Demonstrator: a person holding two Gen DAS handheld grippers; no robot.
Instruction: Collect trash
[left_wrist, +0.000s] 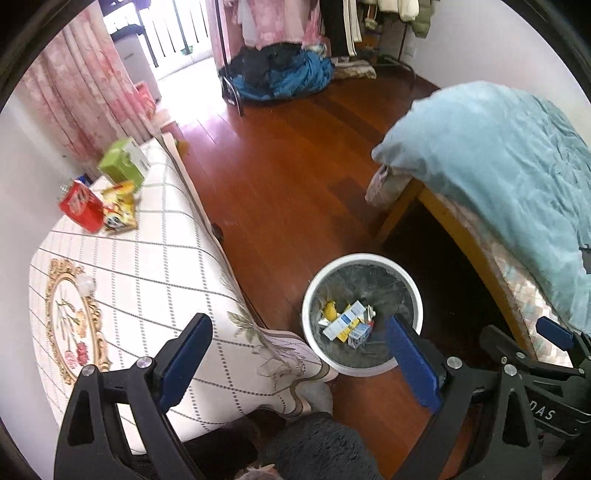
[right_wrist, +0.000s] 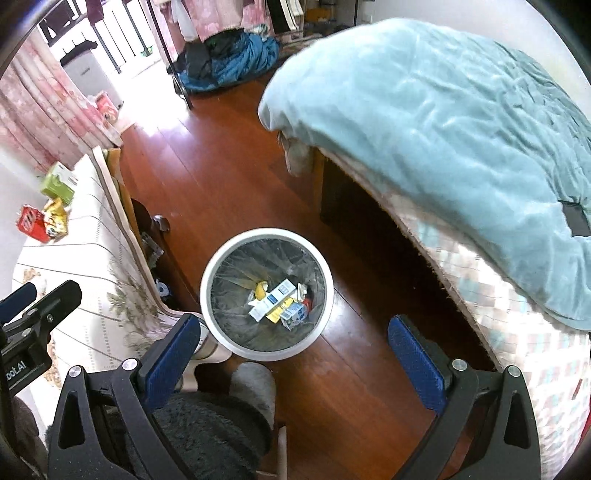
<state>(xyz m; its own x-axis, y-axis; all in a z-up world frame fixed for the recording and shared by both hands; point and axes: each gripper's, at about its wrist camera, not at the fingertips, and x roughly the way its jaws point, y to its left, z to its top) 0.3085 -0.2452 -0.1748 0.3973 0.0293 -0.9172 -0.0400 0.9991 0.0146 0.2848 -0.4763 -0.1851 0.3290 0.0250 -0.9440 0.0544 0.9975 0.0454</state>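
Trash (right_wrist: 277, 303), cartons and wrappers, lies at the bottom of the white bin (right_wrist: 266, 350) on the wood floor (right_wrist: 229, 177), near the table corner. Left gripper (left_wrist: 295, 358) and right gripper (right_wrist: 291, 354) hover above, jaws spread, empty.

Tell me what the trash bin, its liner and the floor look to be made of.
Trash bin: probably plastic, going by its smooth, matte white, evenly moulded rim. Liner: thin translucent grey plastic film, wrinkled and creased with glossy highlights. Floor: reddish-brown wood or wood-look planks with a glossy finish; plank seams and window glare show, but solid wood versus laminate cannot be told.
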